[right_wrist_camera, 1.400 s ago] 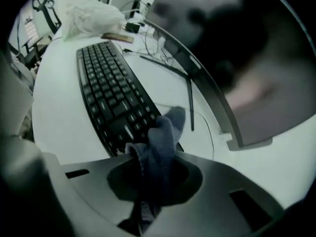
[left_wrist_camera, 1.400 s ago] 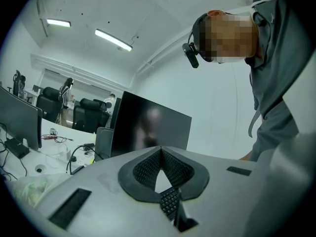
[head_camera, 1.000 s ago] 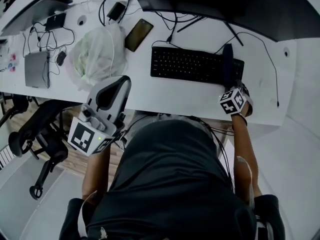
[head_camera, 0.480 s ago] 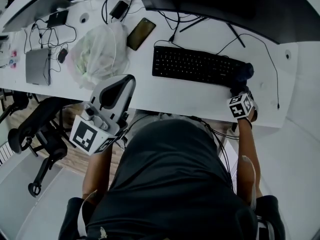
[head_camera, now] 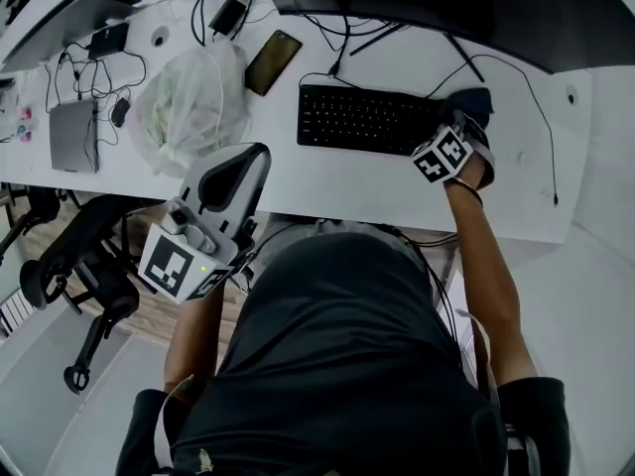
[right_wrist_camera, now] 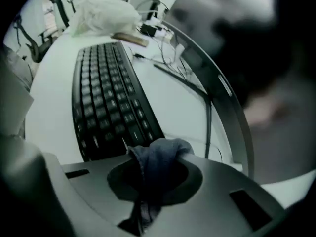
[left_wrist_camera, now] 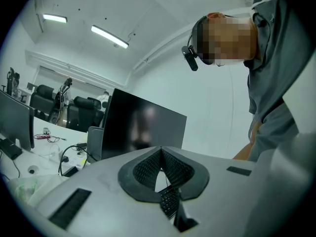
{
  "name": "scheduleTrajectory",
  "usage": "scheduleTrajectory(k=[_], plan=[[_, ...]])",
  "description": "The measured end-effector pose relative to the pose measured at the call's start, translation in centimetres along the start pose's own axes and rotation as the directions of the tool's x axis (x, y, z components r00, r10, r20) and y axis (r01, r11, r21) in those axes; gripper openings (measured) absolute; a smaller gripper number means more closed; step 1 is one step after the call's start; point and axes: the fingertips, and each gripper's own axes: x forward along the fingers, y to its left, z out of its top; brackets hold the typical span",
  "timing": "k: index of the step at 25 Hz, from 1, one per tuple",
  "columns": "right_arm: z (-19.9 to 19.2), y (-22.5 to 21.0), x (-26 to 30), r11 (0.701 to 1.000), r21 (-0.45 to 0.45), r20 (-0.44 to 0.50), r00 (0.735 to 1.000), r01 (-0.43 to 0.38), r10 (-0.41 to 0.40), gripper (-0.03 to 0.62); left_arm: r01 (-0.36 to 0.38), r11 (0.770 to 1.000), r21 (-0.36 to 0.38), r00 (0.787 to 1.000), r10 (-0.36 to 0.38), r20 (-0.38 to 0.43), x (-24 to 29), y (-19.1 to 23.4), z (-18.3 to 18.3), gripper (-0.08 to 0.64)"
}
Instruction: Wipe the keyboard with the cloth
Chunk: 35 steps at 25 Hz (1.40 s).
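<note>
I report my right gripper (head_camera: 462, 124), fingers clamped on the cloth (right_wrist_camera: 158, 157), back over the keyboard's (head_camera: 357, 119) right end, wiping ongoing; left gripper (left_wrist_camera: 160, 152) fingers together.

- A crumpled plastic bag (head_camera: 193, 102) lies on the white desk (head_camera: 367, 191).
- A phone (head_camera: 274, 62) lies just beside the bag.
- A dark monitor (head_camera: 446, 3) stands at the back.
- A silver box (head_camera: 73, 135) lies among cables (head_camera: 99, 67).
- An office chair (head_camera: 74, 266) stands by the desk.

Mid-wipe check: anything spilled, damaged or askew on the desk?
Nothing spilled or damaged. The keyboard lies flat, the cloth gripped in the right tongs at its right end. Only clutter: a phone lying slantwise and a crumpled plastic bag left of it.
</note>
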Motion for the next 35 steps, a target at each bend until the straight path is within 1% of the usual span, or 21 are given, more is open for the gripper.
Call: scheduleTrajectory(k=[2,3,5,7,9,11,12,13,15,16,18,20,22,24,25,27,29,31,33,34,35], plan=[[5.4,2.0,-0.8,0.996,-0.065,0.112,0.991,-0.066,0.073,0.034,-0.003,1.0,0.007,1.0,0.003,-0.001,0.1,-0.1,0.3,0.003],[6.6,2.5,-1.1,0.993,-0.069,0.141,0.985,-0.092,0.101,0.034,-0.009,1.0,0.007,1.0,0.009,-0.002,0.0,0.0,0.3,0.003],[5.7,2.1,-0.7,0.993,-0.014,0.149,0.981,-0.12,0.121,0.034,-0.026,1.0,0.008,1.0,0.026,-0.002,-0.5,0.3,0.4,0.003],[1.2,0.4,0.0,0.991,0.082,0.12,0.988,-0.11,0.1,0.034,-0.046,0.999,0.005,0.999,0.046,0.003,-1.1,0.9,0.5,0.003],[-5.9,-1.9,0.5,0.987,0.158,0.006,0.999,-0.041,0.041,0.034,-0.061,0.998,-0.006,0.998,0.061,0.015,-1.6,1.6,0.3,0.003],[-12.8,-3.6,0.6,0.977,0.21,-0.156,0.988,0.03,0.003,0.034,-0.079,0.997,-0.02,0.997,0.08,0.024,-2.1,2.2,-0.1,0.003],[-14.6,-3.9,0.4,0.973,0.224,-0.209,0.978,0.049,-0.001,0.034,-0.091,0.995,-0.027,0.995,0.092,0.025,-2.5,2.4,-0.3,0.003],[-15.0,-3.7,0.1,0.974,0.219,-0.226,0.974,0.059,-0.008,0.034,-0.101,0.994,-0.033,0.994,0.102,0.024,-2.8,2.6,-0.5,0.003],[-12.1,-2.1,-0.7,0.99,0.13,-0.185,0.983,0.045,-0.021,0.034,-0.106,0.994,-0.038,0.994,0.107,0.022,-2.8,2.8,-0.7,0.003],[-9.5,-0.2,-1.1,0.998,0.065,-0.146,0.989,0.011,-0.001,0.034,-0.103,0.994,-0.036,0.994,0.104,0.02,-2.5,2.9,-0.6,0.003],[-3.3,5.2,-2.4,0.994,-0.045,-0.041,0.994,-0.101,0.1,0.034,-0.09,0.996,-0.028,0.996,0.091,0.015,-1.8,2.7,-0.3,0.003],[2.1,9.4,-4.1,0.976,-0.122,0.082,0.978,-0.183,0.194,0.034,-0.069,0.997,-0.018,0.997,0.069,0.024,-0.6,2.5,0.2,0.003],[5.0,10.2,-4.6,0.974,-0.117,0.158,0.964,-0.196,0.213,0.034,-0.05,0.999,-0.003,0.998,0.05,0.036,0.2,2.3,0.7,0.003],[4.7,8.9,-3.9,0.983,-0.039,0.174,0.967,-0.18,0.184,0.034,-0.047,0.999,0.016,0.998,0.047,0.035,-0.1,2.4,0.9,0.003],[3.6,7.9,-3.4,0.985,0.006,0.167,0.972,-0.17,0.167,0.034,-0.054,0.998,0.021,0.998,0.053,0.034,-0.6,2.7,0.9,0.003],[-0.6,5.6,-2.3,0.987,0.087,0.119,0.985,-0.138,0.127,0.033,-0.074,0.997,0.016,0.997,0.073,0.04,-1.5,3.3,0.9,0.003],[-6.2,3.1,-1.6,0.981,0.173,0.045,0.995,-0.092,0.085,0.034,-0.097,0.995,0.012,0.994,0.097,0.045,-2.4,4.2,0.6,0.003],[-11.8,1.2,-0.9,0.972,0.232,-0.047,0.998,-0.034,0.046,0.034,-0.123,0.992,0.009,0.991,0.123,0.048,-3.2,4.9,0.3,0.003],[-16.8,0.2,-0.6,0.961,0.276,-0.186,0.982,0.01,0.043,0.034,-0.147,0.989,-0.002,0.988,0.147,0.056,-4.0,5.6,0.1,0.003],[-18.8,-0.2,-0.9,0.948,0.318,-0.246,0.968,0.029,0.053,0.034,-0.156,0.988,-0.008,0.986,0.157,0.059,-4.3,5.9,0.1,0.003],[-19.9,-0.8,-1.8,0.928,0.369,-0.277,0.959,0.052,0.056,0.034,-0.162,0.987,-0.011,0.985,0.163,0.061,-4.6,6.1,0.2,0.003]])
